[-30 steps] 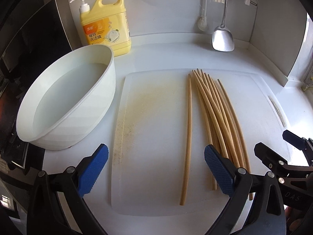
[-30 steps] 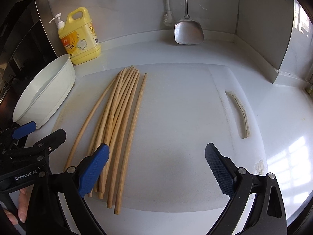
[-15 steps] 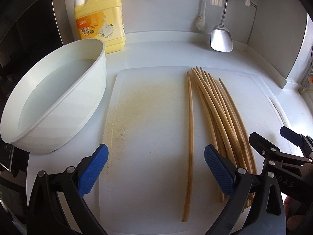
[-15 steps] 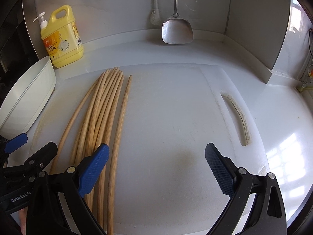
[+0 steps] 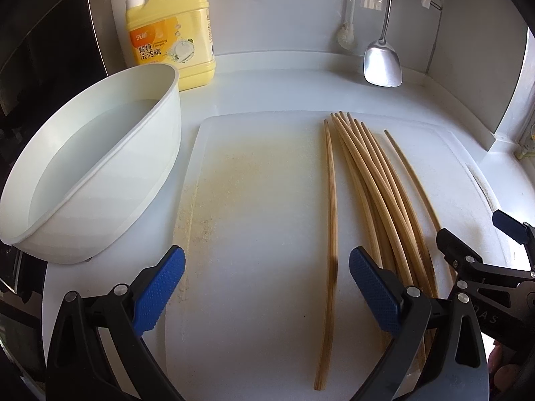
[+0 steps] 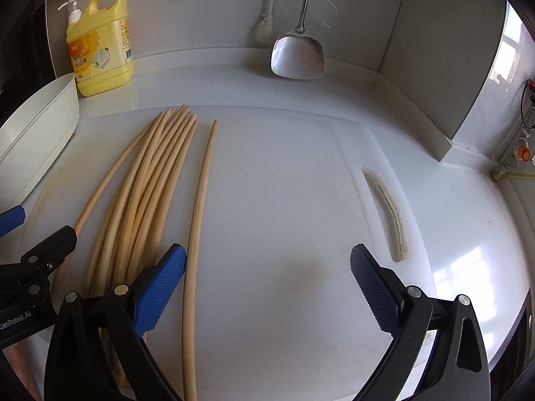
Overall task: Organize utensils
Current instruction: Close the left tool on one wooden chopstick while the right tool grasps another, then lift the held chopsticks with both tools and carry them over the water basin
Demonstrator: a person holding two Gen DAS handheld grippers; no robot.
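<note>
While both tools gape, chopsticks (image 5: 374, 180) lie loose.

Pale tan chopsticks (image 5: 371, 180) lie on a translucent white cutting board (image 5: 267, 317) stained with a speckled yellowish patch. The basin (image 5: 100, 207) is white, the detergent bottle (image 5: 170, 30) yellow with an orange label, the spatula (image 6: 297, 56) shiny silver. The counter (image 6: 468, 234) is glossy white.

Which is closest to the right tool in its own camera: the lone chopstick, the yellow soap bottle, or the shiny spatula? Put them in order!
1. Lone chopstick: beside the right tool's left finger.
2. Shiny spatula: far back, against the wall.
3. Yellow soap bottle: back left corner. Too close to call with the spatula.
</note>
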